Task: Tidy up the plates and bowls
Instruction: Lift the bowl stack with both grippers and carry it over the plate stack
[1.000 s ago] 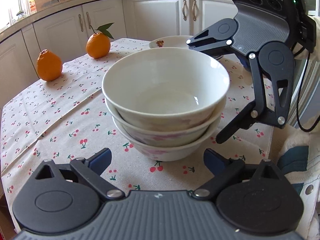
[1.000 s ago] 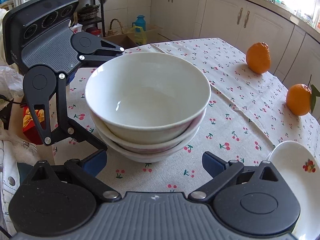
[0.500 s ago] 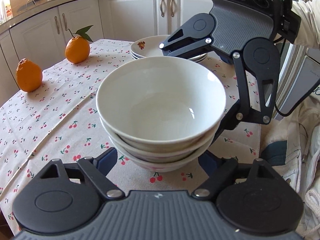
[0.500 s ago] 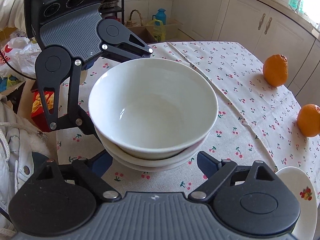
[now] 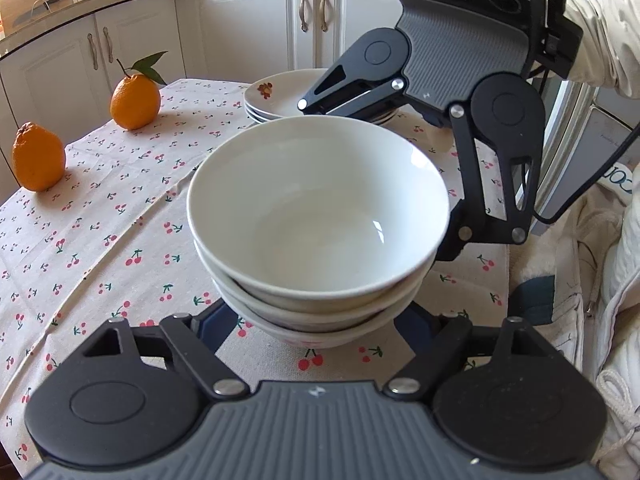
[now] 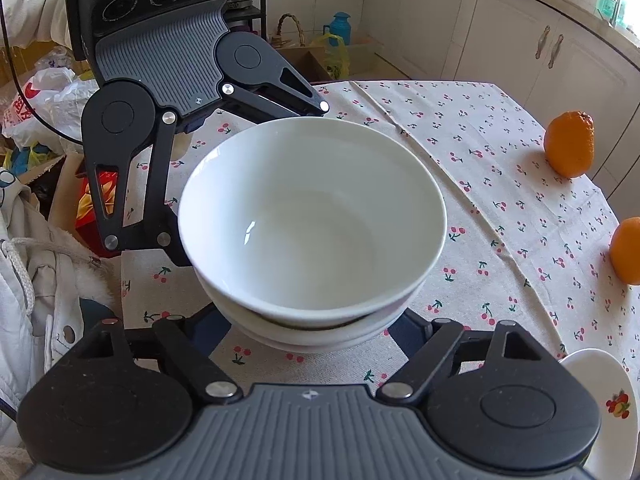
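A stack of three white bowls [image 5: 316, 220] [image 6: 312, 220] stands on the cherry-print tablecloth [image 5: 100, 240]. My left gripper [image 5: 314, 322] straddles the bottom bowl from the near side. Its jaws are closing, and the blue pads [image 5: 216, 320] reach under the rims against the bowl's sides. My right gripper [image 6: 310, 330] does the same from the opposite side, jaws closing on the lowest bowl. Each wrist view shows the other gripper [image 5: 376, 176] [image 6: 252, 182] across the stack. A pile of flowered white plates [image 5: 280, 96] [image 6: 604, 400] lies beyond the bowls.
Two oranges [image 5: 135, 100] [image 5: 38, 158] sit on the cloth toward the cabinets [image 5: 248, 28]. A person's pale sleeve [image 5: 600, 40] and a white jacket [image 5: 580, 280] are at the table's edge. Bags and a basket clutter the floor [image 6: 48, 92].
Both grippers' jaws have closed in from wide open onto the bottom of the bowl stack. Both views have tilted, so the stack fills more of each picture.
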A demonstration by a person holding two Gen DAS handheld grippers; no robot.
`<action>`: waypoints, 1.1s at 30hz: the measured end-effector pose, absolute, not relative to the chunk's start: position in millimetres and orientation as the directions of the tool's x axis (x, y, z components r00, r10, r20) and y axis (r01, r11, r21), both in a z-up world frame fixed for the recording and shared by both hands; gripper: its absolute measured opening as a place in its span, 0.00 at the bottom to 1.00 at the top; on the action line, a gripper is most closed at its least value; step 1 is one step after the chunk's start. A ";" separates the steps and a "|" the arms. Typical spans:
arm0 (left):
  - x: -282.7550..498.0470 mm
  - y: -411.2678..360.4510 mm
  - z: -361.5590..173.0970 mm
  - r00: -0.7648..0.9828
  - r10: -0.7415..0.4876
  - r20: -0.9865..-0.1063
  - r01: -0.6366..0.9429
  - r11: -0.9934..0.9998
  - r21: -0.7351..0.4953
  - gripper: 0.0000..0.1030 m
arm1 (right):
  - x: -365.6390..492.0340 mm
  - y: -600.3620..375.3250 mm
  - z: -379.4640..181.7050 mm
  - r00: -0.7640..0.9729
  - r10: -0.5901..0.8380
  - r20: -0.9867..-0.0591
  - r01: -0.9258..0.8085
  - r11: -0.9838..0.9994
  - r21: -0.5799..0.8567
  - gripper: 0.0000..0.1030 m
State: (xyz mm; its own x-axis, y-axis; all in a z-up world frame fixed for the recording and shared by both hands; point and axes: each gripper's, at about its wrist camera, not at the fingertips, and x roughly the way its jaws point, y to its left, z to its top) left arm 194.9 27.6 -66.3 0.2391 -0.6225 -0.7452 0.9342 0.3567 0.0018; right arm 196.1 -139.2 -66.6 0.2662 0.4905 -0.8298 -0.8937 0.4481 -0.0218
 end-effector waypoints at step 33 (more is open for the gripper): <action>209.8 -45.7 -19.6 0.279 -0.668 -0.690 0.945 0.321 0.072 0.81 | 201.9 -222.6 -16.4 0.388 0.479 -0.787 -0.840 0.536 -0.087 0.84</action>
